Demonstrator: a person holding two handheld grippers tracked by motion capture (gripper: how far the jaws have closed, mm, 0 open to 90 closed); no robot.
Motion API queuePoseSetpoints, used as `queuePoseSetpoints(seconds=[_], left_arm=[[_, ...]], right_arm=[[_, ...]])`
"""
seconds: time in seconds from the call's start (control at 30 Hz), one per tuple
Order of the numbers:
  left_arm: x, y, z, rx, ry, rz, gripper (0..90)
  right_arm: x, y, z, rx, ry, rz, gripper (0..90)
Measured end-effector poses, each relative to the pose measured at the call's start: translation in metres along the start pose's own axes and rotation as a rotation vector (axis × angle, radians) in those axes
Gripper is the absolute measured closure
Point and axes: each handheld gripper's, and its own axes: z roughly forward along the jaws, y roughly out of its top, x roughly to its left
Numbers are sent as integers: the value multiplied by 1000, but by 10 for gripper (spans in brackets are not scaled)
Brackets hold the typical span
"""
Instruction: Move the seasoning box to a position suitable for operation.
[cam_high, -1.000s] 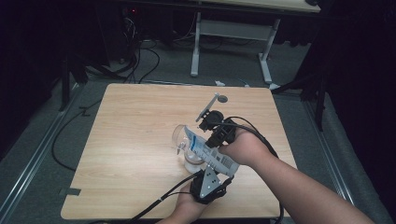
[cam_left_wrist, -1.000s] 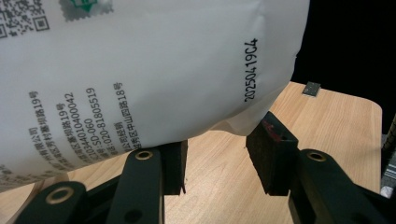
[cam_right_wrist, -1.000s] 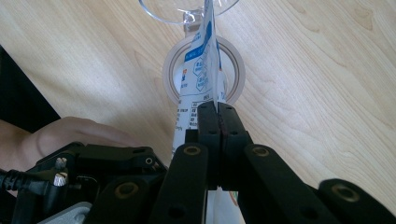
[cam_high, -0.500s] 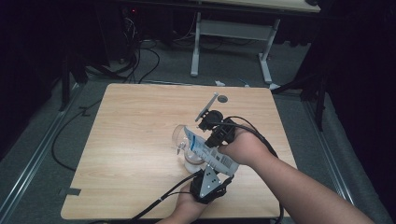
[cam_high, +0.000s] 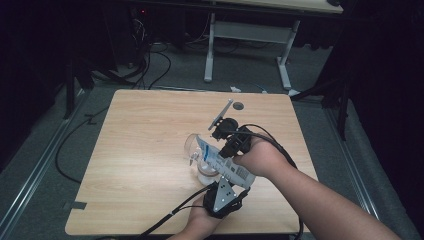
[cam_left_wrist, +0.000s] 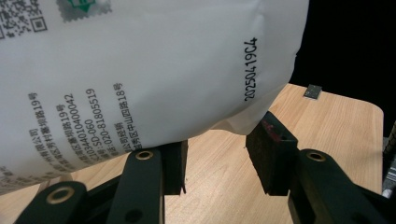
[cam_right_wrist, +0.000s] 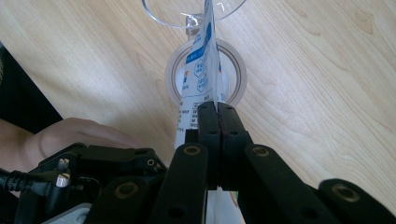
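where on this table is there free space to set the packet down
The table's whole left half is bare wood, from the far edge to the near edge. It is crowded right of centre, where the packet, the clear glass, both grippers and a small dark disc sit.

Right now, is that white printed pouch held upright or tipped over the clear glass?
Tipped: the white printed pouch, pinched by the right gripper, slants down toward the clear glass.

A smooth, glossy printed plastic pouch (cam_left_wrist: 140, 70), a clear glass (cam_high: 192, 146), and a matt wood-grain table (cam_high: 145, 130).
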Motion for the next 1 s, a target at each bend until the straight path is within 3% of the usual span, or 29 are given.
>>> queuePoseSetpoints(seconds=[1.0], left_arm=[[1,3,0,-15,3,-13,600]], right_arm=[[1,3,-2,-5,-10,-9,900]])
